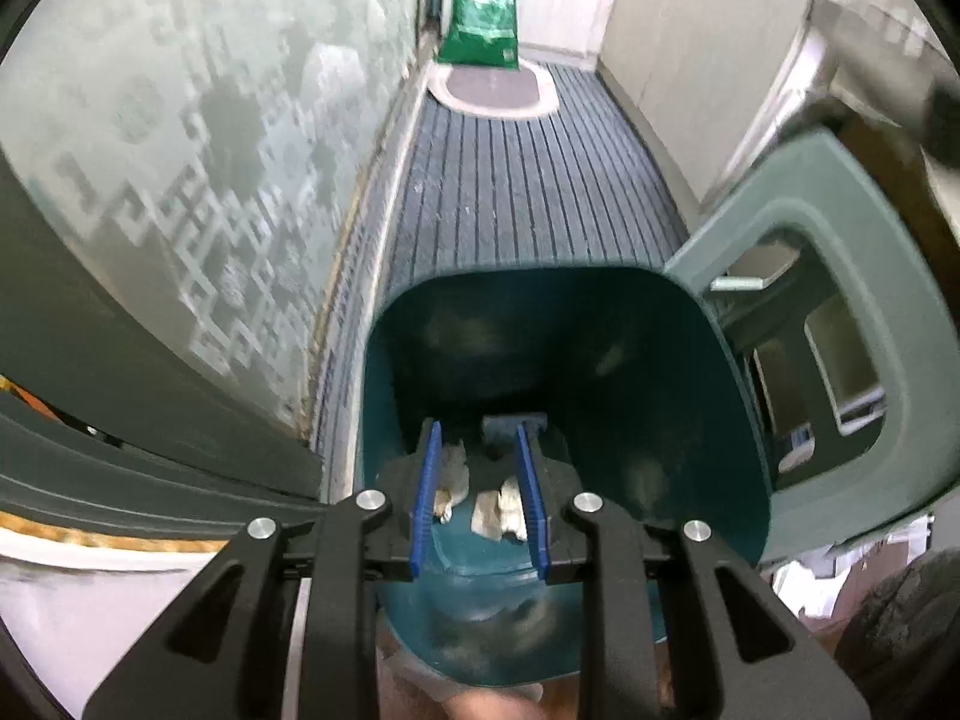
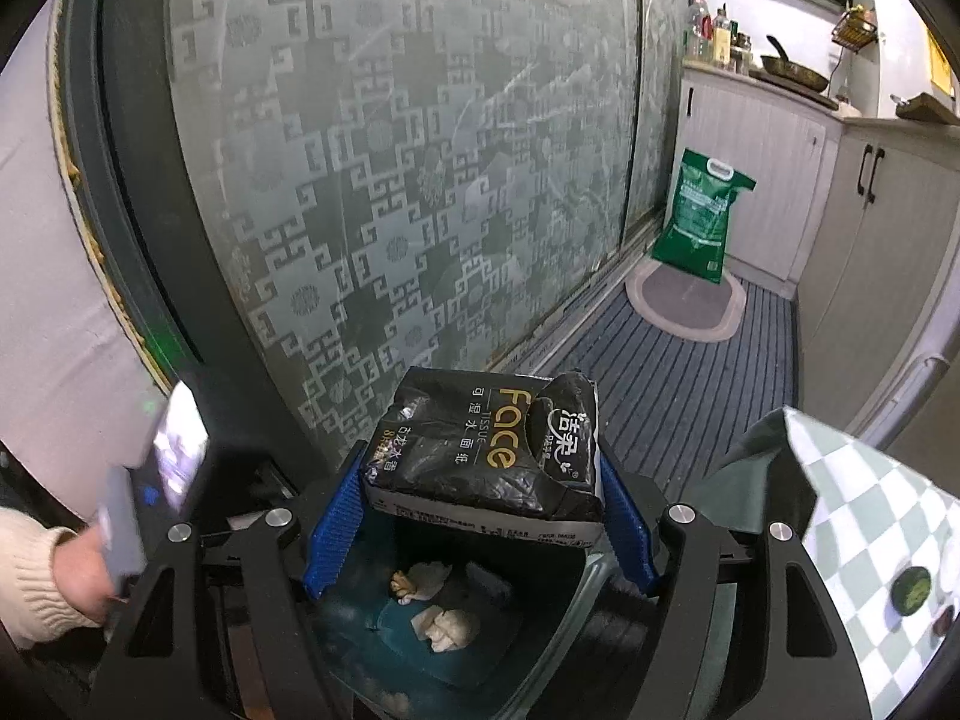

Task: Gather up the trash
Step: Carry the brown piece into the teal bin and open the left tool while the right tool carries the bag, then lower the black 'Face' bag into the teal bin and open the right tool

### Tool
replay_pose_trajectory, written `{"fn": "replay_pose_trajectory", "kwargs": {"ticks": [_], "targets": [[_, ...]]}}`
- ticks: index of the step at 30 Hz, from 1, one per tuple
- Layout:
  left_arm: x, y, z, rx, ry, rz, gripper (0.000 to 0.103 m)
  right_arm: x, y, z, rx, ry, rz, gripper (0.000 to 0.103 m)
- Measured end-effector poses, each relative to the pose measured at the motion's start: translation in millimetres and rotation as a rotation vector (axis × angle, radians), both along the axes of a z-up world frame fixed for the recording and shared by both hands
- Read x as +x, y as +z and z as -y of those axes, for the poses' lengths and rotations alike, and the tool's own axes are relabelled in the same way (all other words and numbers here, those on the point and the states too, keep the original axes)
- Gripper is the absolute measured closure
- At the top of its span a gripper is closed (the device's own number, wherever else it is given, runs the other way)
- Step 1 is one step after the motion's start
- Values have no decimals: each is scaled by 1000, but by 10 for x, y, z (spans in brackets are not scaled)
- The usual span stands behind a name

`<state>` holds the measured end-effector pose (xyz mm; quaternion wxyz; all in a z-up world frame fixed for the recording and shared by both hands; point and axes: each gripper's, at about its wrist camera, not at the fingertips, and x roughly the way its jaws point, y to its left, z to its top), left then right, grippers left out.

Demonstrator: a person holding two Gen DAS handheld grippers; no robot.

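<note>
While tilted over the bin [image 2: 540, 654], right gripper [image 2: 480, 516] clamps tissue pack [image 2: 480, 450].

the bin [image 2: 540, 648] floor is partly hidden behind the tissue pack [image 2: 486, 456]; its lid [image 1: 840, 324] looks blurred.

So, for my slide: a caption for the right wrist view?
Right tool holds a black tissue pack above the teal bin containing crumpled paper.

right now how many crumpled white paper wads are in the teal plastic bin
2: one crumpled white paper wad toward the far side of the teal plastic bin's floor, another nearer. The black tissue pack may hide more.
</note>
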<state>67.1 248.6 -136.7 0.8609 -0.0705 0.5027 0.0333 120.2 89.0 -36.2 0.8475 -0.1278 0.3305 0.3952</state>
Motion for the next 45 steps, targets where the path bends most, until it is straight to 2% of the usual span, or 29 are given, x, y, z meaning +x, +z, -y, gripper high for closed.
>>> {"fn": "replay_pose_trajectory", "kwargs": {"ticks": [12, 20, 28, 35, 40, 45], "targets": [[-182, 952, -98, -59, 74, 241, 78, -62, -451, -277, -82, 32, -81, 31], [-338, 1448, 97, -59, 40, 356, 84, -163, -771, -433, -145, 68, -123, 31], [-346, 1646, 257, -53, 6, 410, 85, -154, -1184, -485, -215, 77, -200, 32], [-360, 1796, 284, -77, 17, 445, 85, -181, -1448, -479, -282, 85, -238, 24], [-358, 1859, 319, -81, 22, 455, 84, -228, -1418, -413, -280, 88, -231, 24], [-353, 1935, 416, -67, 16, 474, 78, -286, -1274, -343, -248, 102, -216, 25]]}}
